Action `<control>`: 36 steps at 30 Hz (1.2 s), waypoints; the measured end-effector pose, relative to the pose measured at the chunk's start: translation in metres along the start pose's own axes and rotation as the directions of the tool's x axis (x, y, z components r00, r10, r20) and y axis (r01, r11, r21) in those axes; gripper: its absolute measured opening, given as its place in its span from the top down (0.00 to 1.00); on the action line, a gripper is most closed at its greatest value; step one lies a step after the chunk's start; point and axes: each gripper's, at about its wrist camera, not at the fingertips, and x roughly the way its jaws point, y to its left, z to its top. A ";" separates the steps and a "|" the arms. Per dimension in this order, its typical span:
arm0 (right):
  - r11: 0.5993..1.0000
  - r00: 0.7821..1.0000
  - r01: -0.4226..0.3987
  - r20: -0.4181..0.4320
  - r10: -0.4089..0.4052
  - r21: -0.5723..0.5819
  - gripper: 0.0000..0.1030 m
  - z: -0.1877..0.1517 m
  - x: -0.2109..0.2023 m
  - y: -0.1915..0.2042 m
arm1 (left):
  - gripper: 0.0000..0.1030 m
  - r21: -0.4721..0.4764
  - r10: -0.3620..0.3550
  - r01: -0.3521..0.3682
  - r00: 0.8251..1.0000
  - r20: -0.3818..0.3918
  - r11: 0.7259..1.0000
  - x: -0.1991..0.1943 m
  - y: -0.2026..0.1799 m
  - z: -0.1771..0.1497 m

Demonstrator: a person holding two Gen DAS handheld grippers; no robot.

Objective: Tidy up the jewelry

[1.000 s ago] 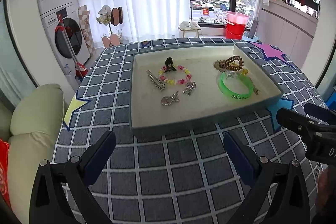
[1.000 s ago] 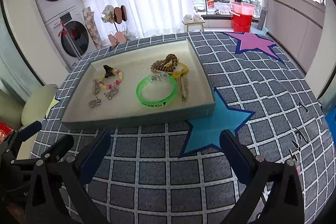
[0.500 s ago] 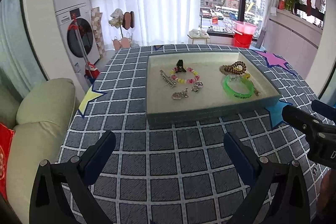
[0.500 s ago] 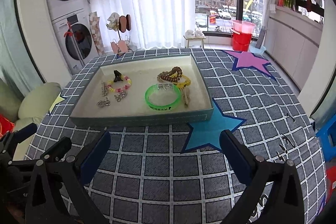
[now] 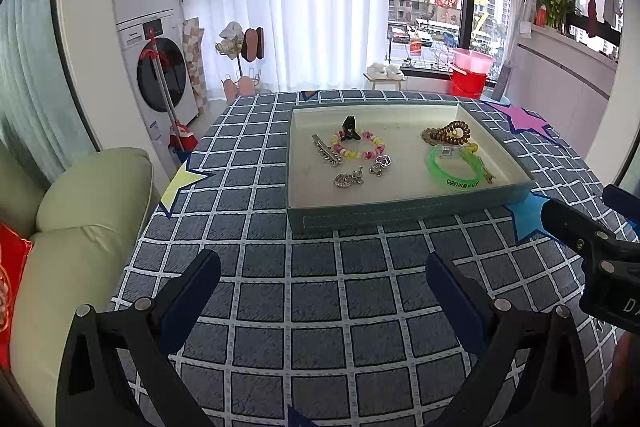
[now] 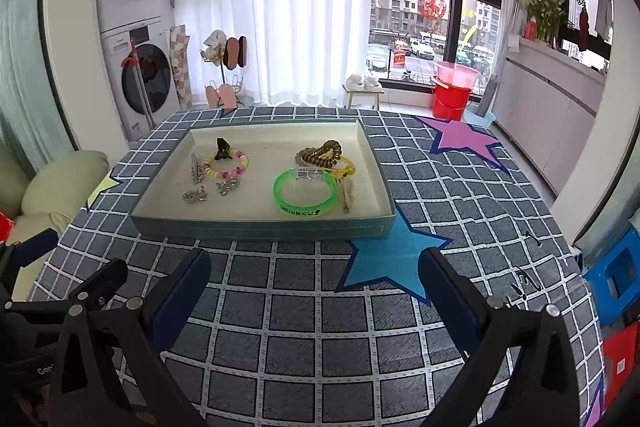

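Observation:
A shallow teal tray sits on the checked tablecloth. In it lie a green bangle, a brown coil hair tie, a pink and yellow bead bracelet with a black claw clip, a silver hair clip and silver charms. My left gripper is open and empty, well short of the tray. My right gripper is open and empty too, also short of the tray.
The table has a blue star, a purple star and a yellow star on its cloth. A pale green sofa stands at the left. Washing machines and red buckets stand beyond the table.
Both grippers have pulled back and risen from the tray, which now looks smaller and farther. Both stay open and empty. The jewelry has not moved.

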 end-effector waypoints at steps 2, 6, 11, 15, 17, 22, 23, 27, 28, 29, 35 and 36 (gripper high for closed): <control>1.000 1.000 -0.002 0.000 0.002 0.003 0.00 0.000 -0.001 0.000 | 0.00 0.000 0.001 -0.001 1.000 0.005 1.000 -0.001 0.000 0.000; 1.000 1.000 -0.005 0.000 0.005 0.005 0.00 -0.001 -0.001 0.000 | 0.00 0.002 0.004 -0.004 1.000 0.010 1.000 -0.003 -0.001 0.000; 1.000 1.000 -0.007 -0.003 0.007 0.013 0.00 -0.001 -0.002 -0.001 | 0.00 0.001 0.001 -0.001 1.000 0.008 1.000 -0.004 -0.001 0.000; 1.000 1.000 -0.007 -0.003 0.007 0.012 0.00 -0.001 -0.002 -0.001 | 0.00 0.002 0.000 0.000 1.000 0.008 1.000 -0.004 -0.001 0.001; 1.000 1.000 -0.006 -0.003 0.006 0.012 0.00 -0.001 -0.001 -0.001 | 0.00 0.002 0.000 0.000 1.000 0.008 1.000 -0.004 -0.001 0.000; 1.000 1.000 -0.007 -0.002 0.007 0.012 0.00 -0.001 -0.001 -0.001 | 0.00 0.001 -0.001 0.001 1.000 0.008 1.000 -0.004 -0.002 0.001; 1.000 1.000 -0.007 -0.003 0.007 0.012 0.00 -0.001 -0.001 -0.001 | 0.00 0.001 -0.002 0.002 1.000 0.007 1.000 -0.004 -0.002 0.001; 1.000 1.000 -0.009 -0.002 0.009 0.010 0.00 0.000 -0.003 0.000 | 0.00 -0.003 0.000 0.000 1.000 0.007 1.000 -0.004 -0.001 0.001; 1.000 1.000 -0.011 -0.002 0.011 0.010 0.00 0.000 -0.003 0.000 | 0.00 -0.004 0.000 0.000 1.000 0.006 1.000 -0.005 -0.002 0.001; 1.000 1.000 -0.010 -0.003 0.010 0.010 0.00 0.000 -0.003 0.001 | 0.00 -0.004 0.000 0.000 1.000 0.006 1.000 -0.005 -0.002 0.001; 1.000 1.000 -0.010 -0.002 0.010 0.009 0.00 0.001 -0.003 0.002 | 0.00 -0.004 -0.001 0.001 1.000 0.007 1.000 -0.004 -0.001 0.001; 1.000 1.000 -0.010 -0.002 0.010 0.009 0.00 0.001 -0.003 0.002 | 0.00 -0.004 -0.001 0.001 1.000 0.007 1.000 -0.005 -0.001 0.001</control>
